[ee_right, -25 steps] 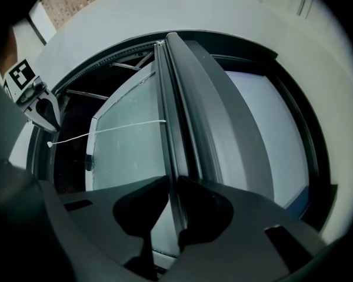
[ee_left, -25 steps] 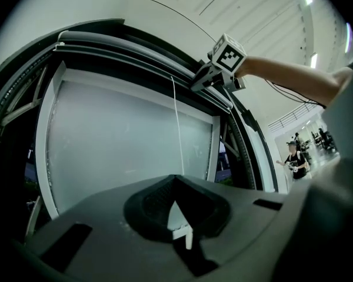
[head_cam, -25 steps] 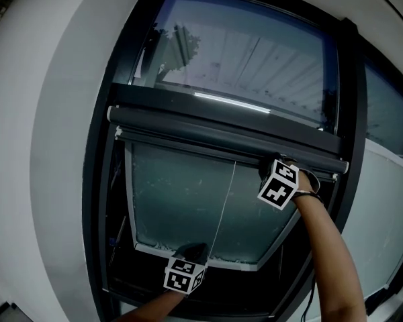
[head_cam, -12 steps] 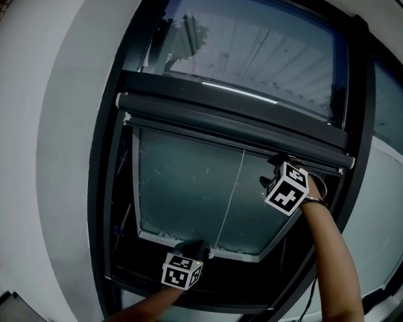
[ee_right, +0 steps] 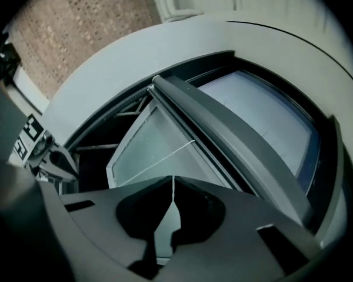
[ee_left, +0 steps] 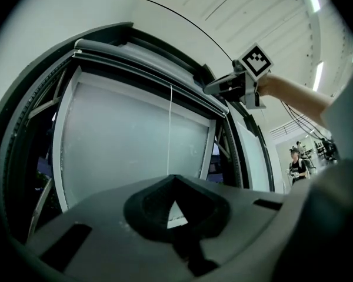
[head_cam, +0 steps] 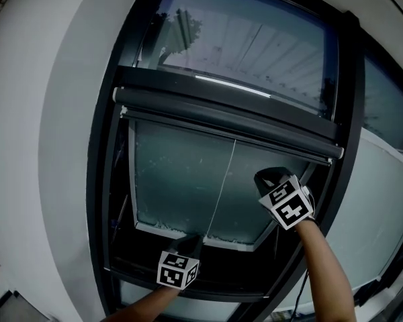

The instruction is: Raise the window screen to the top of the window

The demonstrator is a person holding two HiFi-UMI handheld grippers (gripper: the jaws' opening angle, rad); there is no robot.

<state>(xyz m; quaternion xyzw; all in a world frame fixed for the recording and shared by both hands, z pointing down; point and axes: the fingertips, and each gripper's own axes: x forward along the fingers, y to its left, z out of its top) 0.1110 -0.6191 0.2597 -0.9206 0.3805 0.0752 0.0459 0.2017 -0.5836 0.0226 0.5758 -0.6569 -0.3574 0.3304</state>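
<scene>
Looking at a dark-framed window (head_cam: pixel 101 180) in a white wall (head_cam: pixel 47 146), I am seeing the screen (head_cam: pixel 181 180) hanging over its lower half. Left tongs (head_cam: pixel 190 241) are pinching the cord (head_cam: pixel 220 186) at the bottom rail. Right tongs (head_cam: pixel 267 178) have just been closing, empty, and are hovering near the screen's right edge. Brick (ee_right: pixel 65 34) is showing off to one side.

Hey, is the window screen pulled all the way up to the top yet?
No, only partway. Its dark bar crosses the window about midway up, and bare glass shows above it.
</scene>
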